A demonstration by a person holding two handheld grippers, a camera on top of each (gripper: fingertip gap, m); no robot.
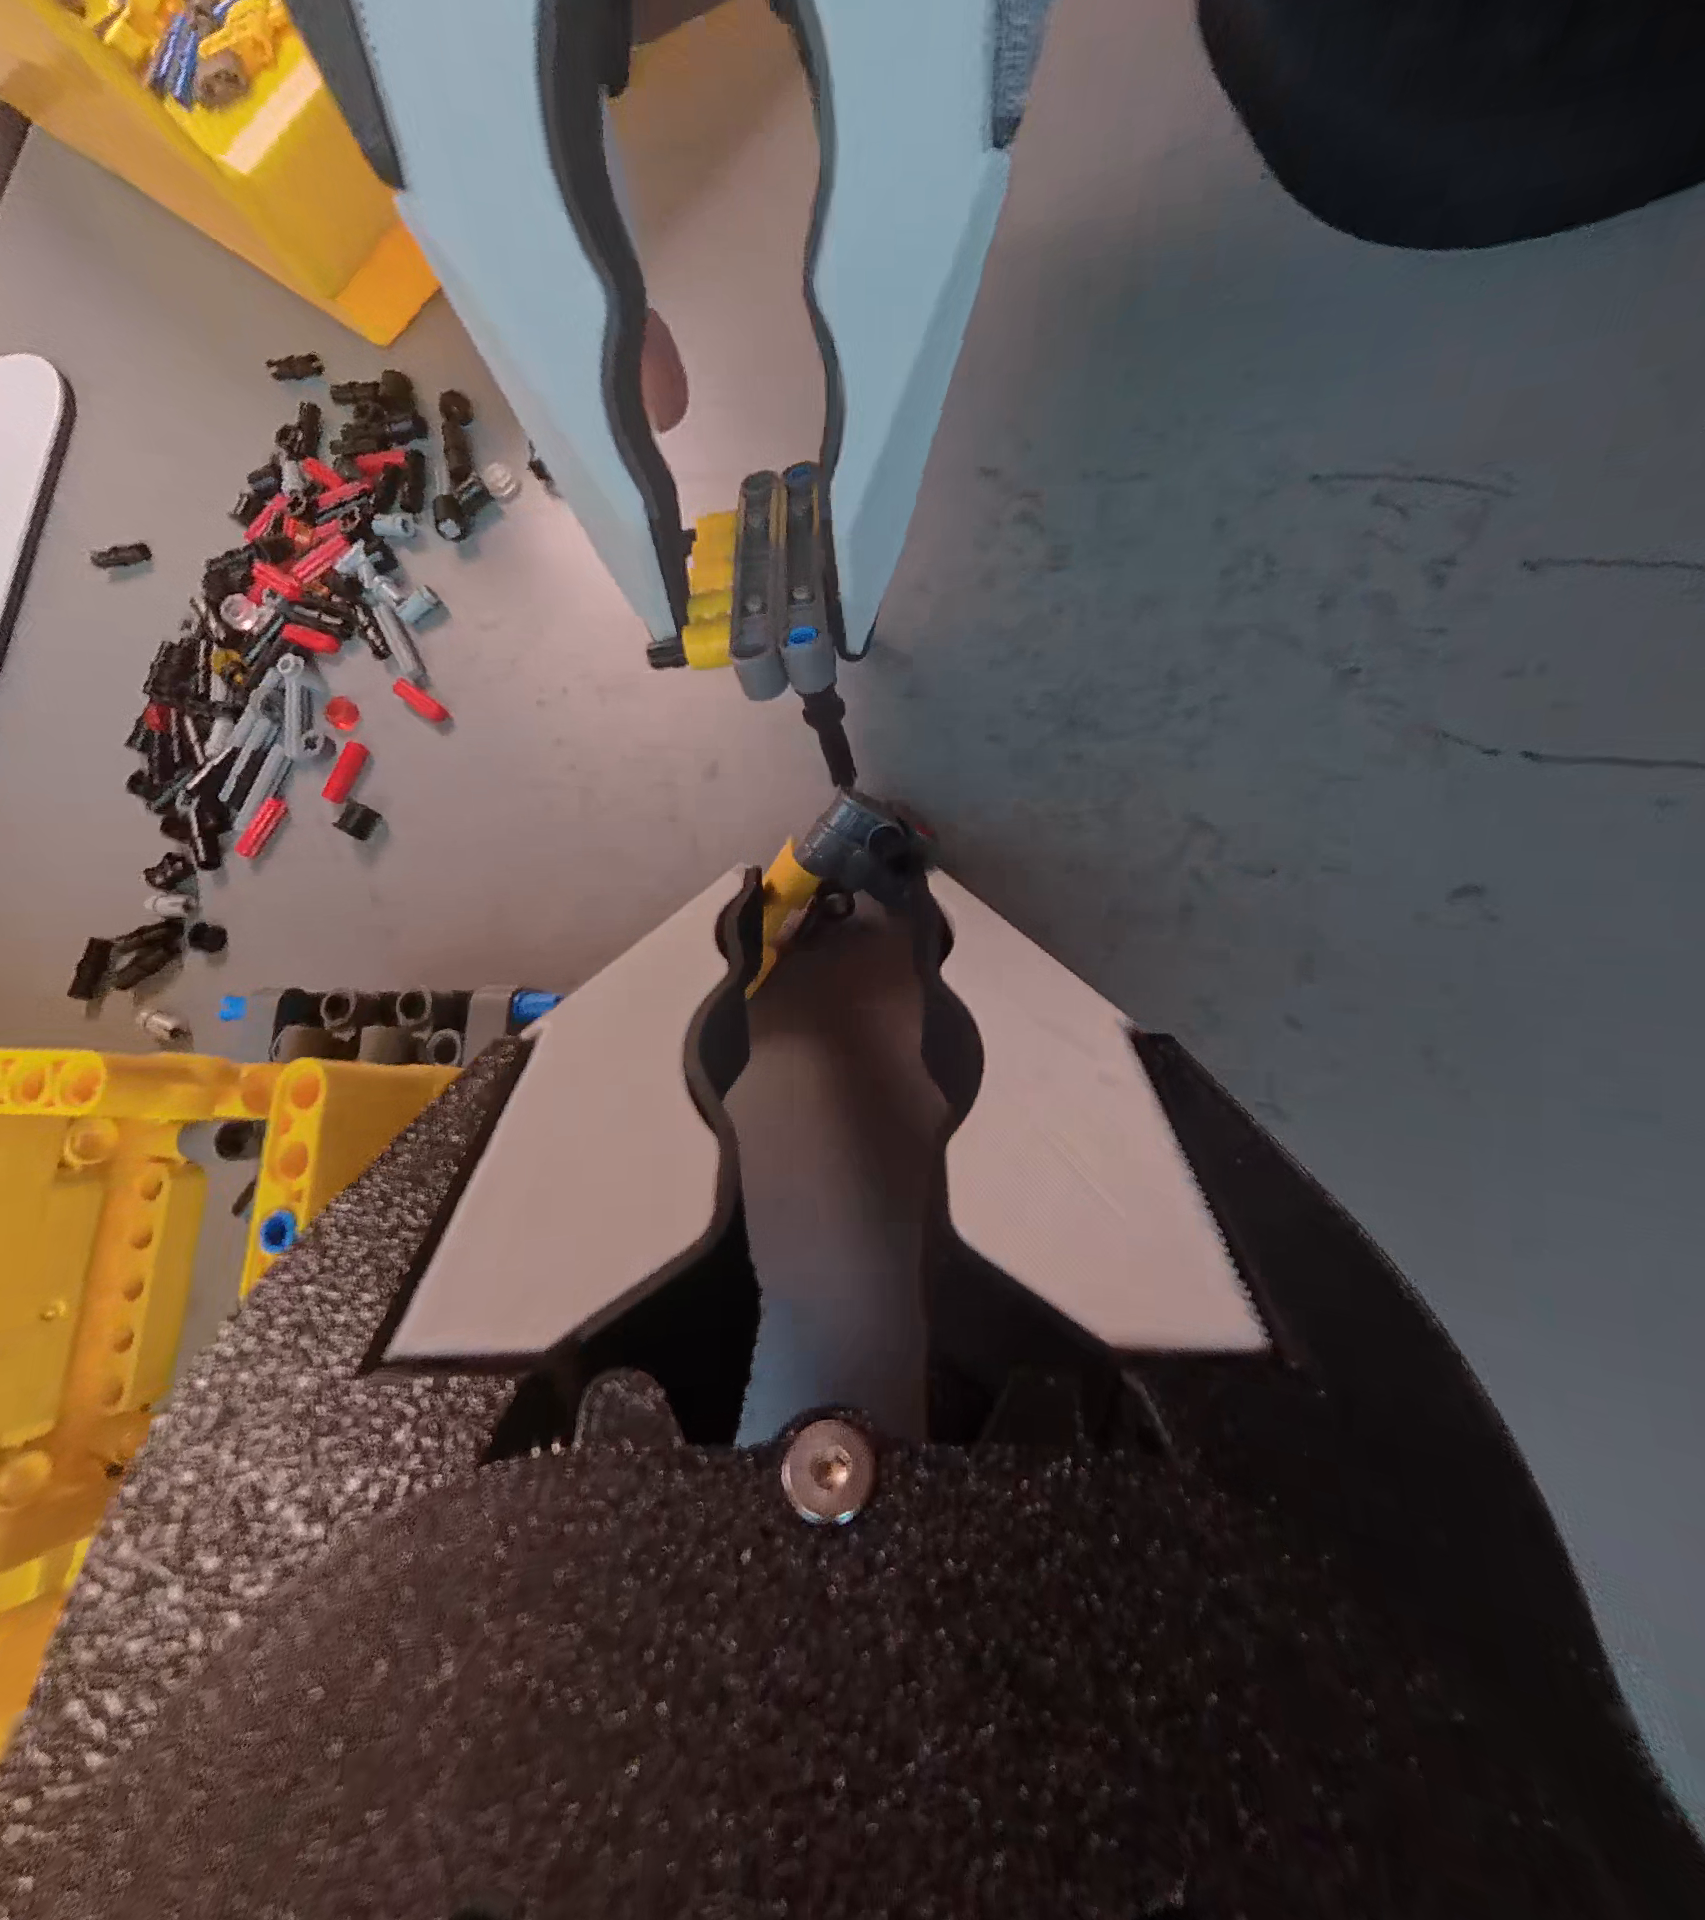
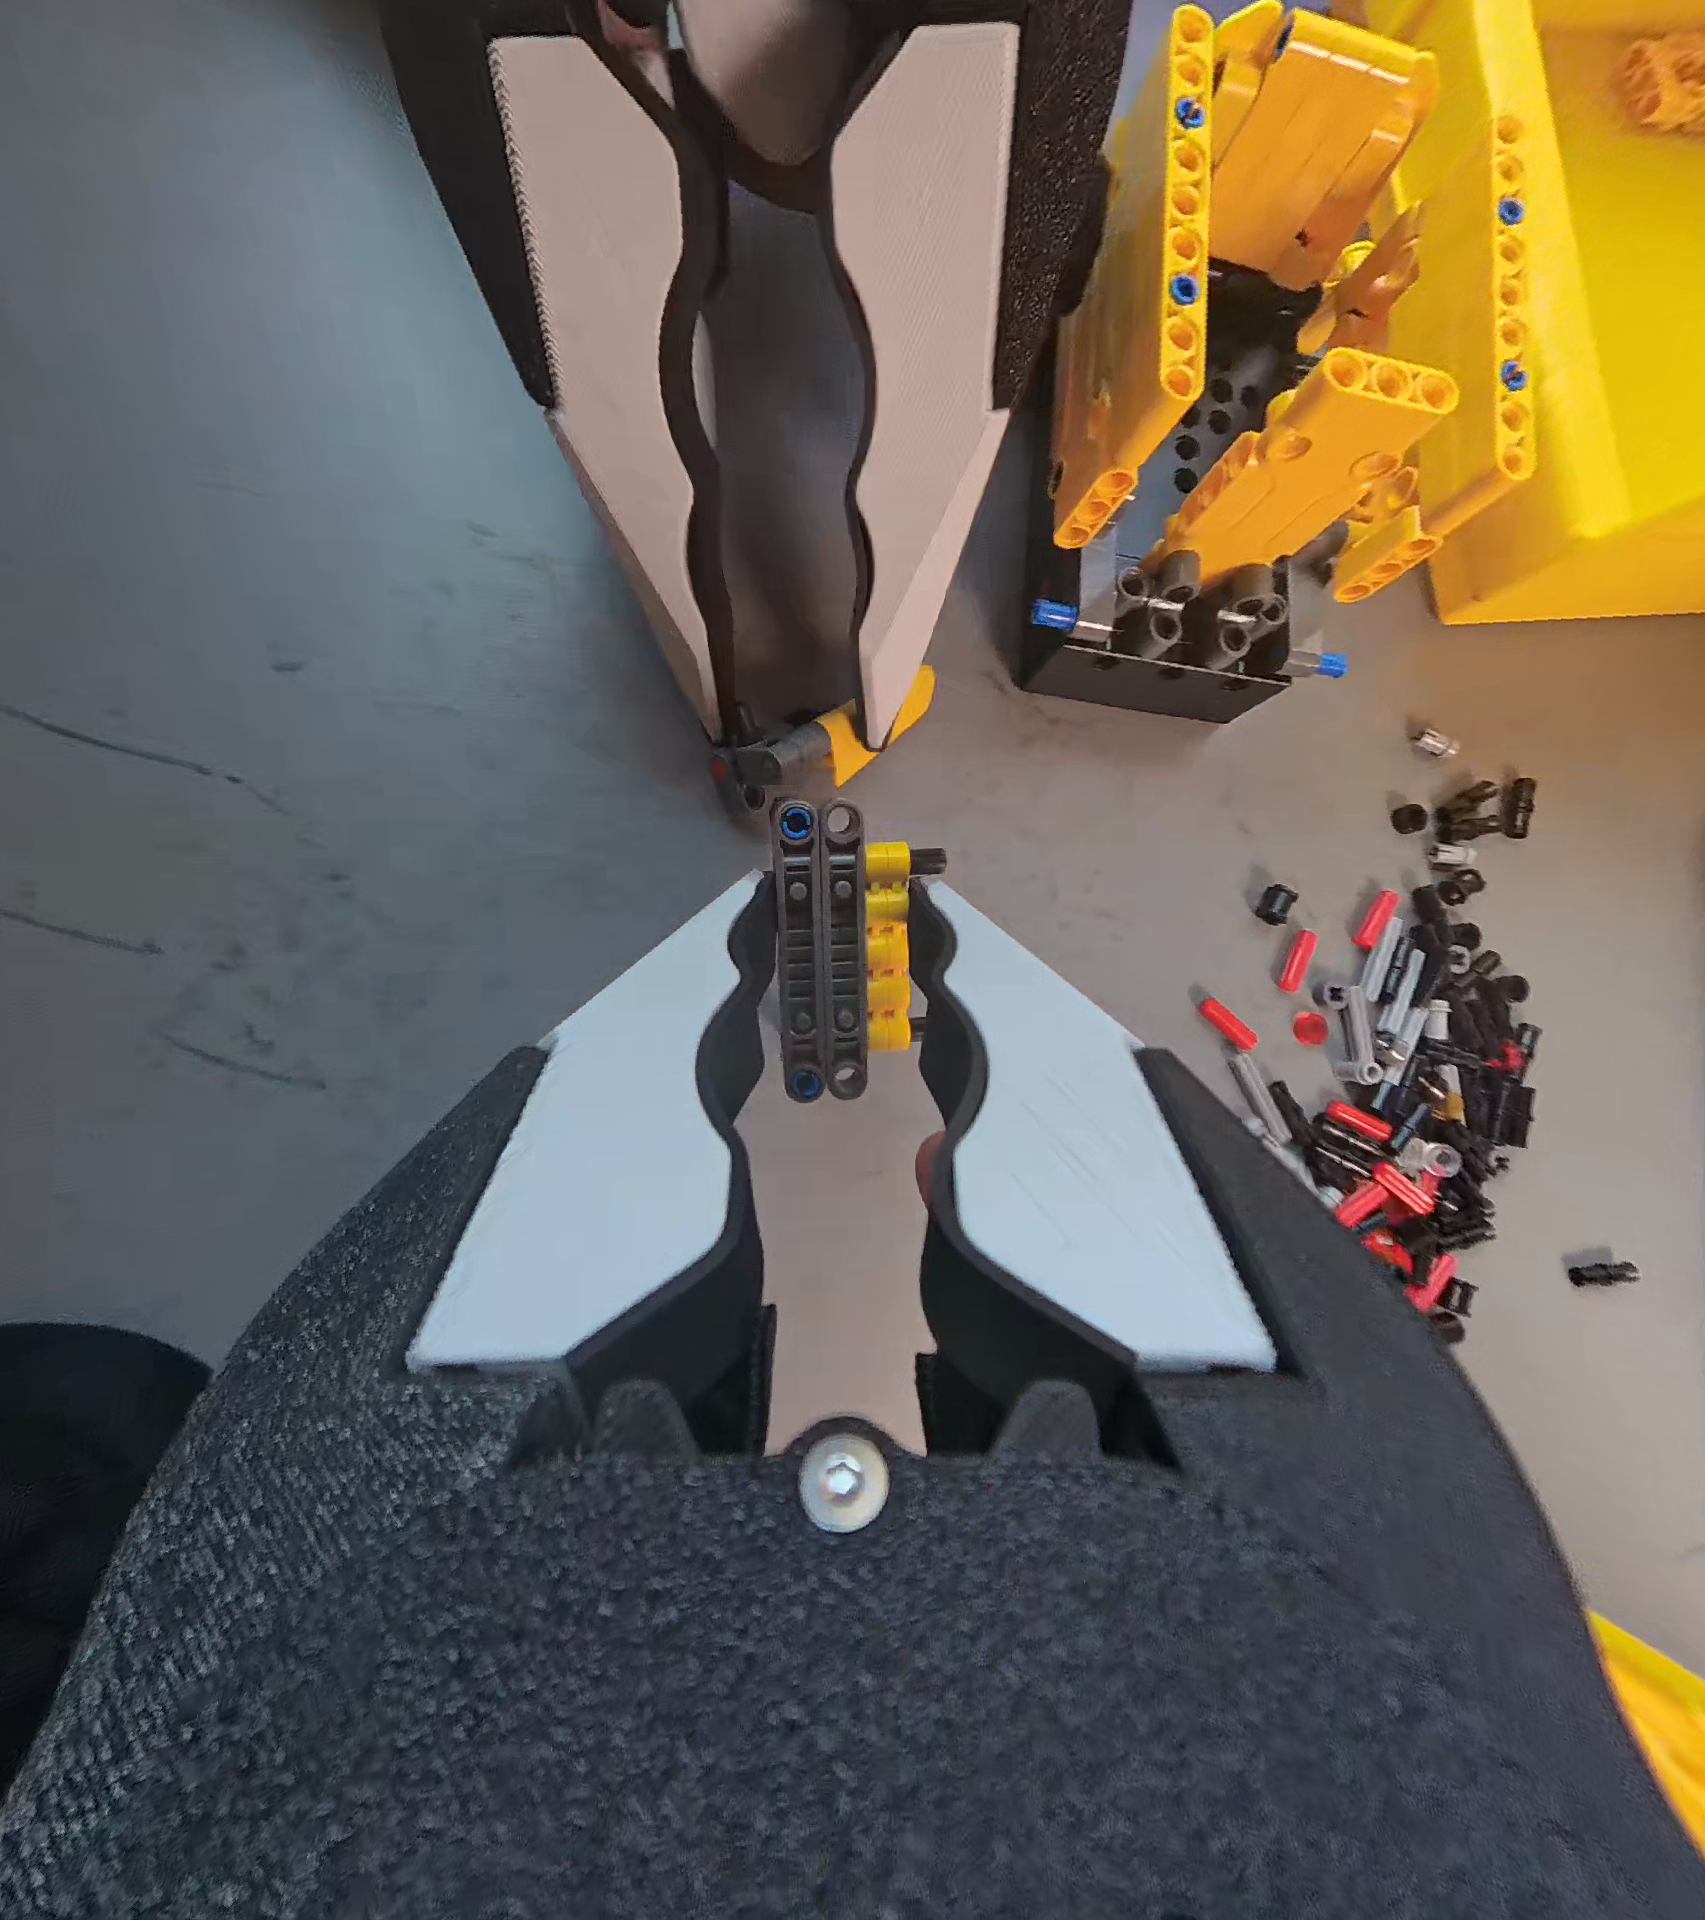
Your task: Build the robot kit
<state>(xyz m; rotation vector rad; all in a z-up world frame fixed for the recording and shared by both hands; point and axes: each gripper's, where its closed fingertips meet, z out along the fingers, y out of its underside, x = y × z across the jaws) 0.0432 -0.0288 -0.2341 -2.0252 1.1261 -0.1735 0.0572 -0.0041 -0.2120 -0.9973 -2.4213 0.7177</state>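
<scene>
Right wrist view: right gripper (image 2: 840, 935) clamps a stack of 2 dark gray beams and a yellow block (image 2: 843, 951) between its fingertips, stack standing out past the tips; no writing legible anywhere. Left gripper (image 1: 843, 883) pinches a small gray-and-yellow connector piece (image 1: 853, 836) at its tips, just short of the stack, tip to tip. Bare gray table (image 2: 204, 623) lies open on one side; loose black and red pins (image 2: 1409, 1081), a yellow model (image 2: 1274, 343) and a yellow box (image 2: 1658, 416) crowd the other.
</scene>
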